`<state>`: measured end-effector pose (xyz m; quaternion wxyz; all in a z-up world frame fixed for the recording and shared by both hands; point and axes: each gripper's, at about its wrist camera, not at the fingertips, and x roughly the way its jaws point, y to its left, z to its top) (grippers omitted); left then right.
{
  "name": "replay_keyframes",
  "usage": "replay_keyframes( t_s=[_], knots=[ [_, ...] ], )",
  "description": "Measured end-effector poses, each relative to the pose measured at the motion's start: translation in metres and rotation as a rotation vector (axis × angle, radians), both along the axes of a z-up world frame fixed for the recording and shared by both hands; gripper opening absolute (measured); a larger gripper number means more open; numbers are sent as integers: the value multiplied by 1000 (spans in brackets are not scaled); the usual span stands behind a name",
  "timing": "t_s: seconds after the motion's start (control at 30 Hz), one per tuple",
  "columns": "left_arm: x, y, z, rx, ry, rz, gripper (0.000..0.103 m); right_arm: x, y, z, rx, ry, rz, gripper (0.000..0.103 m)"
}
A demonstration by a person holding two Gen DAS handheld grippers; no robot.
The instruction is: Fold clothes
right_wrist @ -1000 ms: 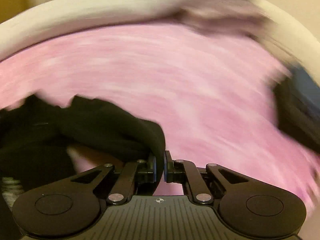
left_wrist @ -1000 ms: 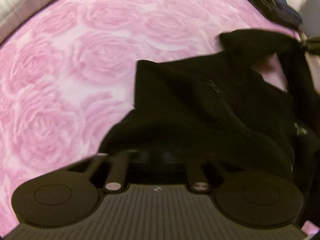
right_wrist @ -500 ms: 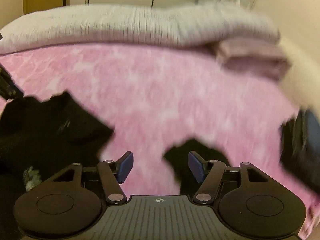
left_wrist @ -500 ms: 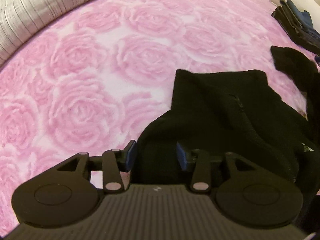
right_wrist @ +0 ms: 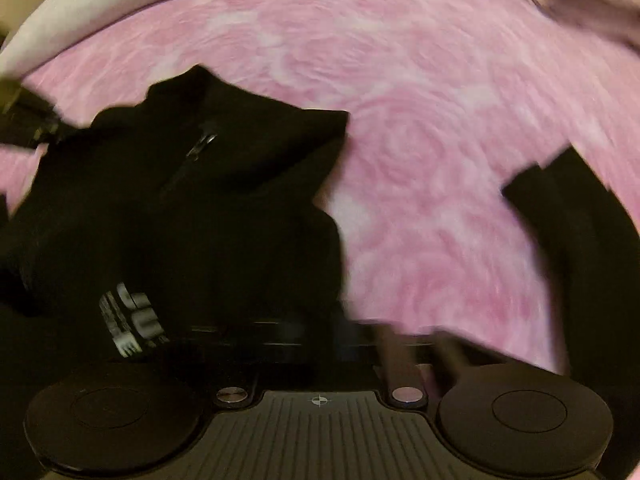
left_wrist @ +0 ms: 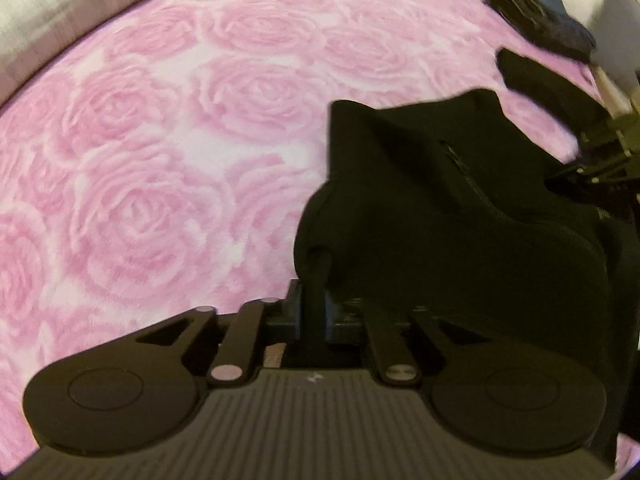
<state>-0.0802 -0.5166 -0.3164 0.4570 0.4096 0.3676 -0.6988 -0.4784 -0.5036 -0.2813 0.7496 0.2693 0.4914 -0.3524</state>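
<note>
- The black zip garment [left_wrist: 460,216] lies bunched on the rose-patterned pink bedspread [left_wrist: 168,152], directly ahead and to the right of the left gripper [left_wrist: 314,312]. In the right wrist view it fills the space ahead and left of the right gripper [right_wrist: 332,336], zipper pull [right_wrist: 202,144] uppermost and a white printed logo [right_wrist: 132,320] close to the tool.
- The left gripper is pressed together on a narrow ridge of the garment's near edge, the cloth standing up between its blue pads [left_wrist: 294,308].
- The step in hand appears to be taking hold of the garment's near edge with both tools. To do it well, each grip should catch the hem itself and not a loose tuck, with the two holds well apart, so the cloth can be drawn taut and laid flat. Lifting evenly would keep the zipper line straight.
- One sleeve [right_wrist: 576,216] reaches out ahead and right of the right gripper, apart from the body; it likely needs bringing in for a tidy fold.
- A dark stack of other clothes [left_wrist: 540,24] sits far ahead and right of the left gripper; whether it is folded is hard to tell.
- Hard to make out: the right wrist view is smeared by motion, and black cloth covers the right gripper's left finger, so whether it is spread or pinching cannot be told.
- The garment's near hem is cut off below both tools, and black on black hides most creases.
</note>
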Motion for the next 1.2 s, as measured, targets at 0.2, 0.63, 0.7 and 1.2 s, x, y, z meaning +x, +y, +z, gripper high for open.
replay_keyframes(
  t_s=[0.2, 0.63, 0.7, 1.2],
  knots=[
    [-2, -5, -3, 17, 17, 17, 9, 10, -12, 24, -7, 49, -75, 4],
    [124, 15, 197, -318, -71, 406, 9, 131, -175, 175, -235, -271, 293, 3],
    [140, -7, 208, -353, -142, 434, 10, 171, -210, 185, -295, -304, 317, 4],
    [129, 70, 113, -113, -134, 644, 39, 189, -154, 93, -46, -232, 230, 55]
  ],
)
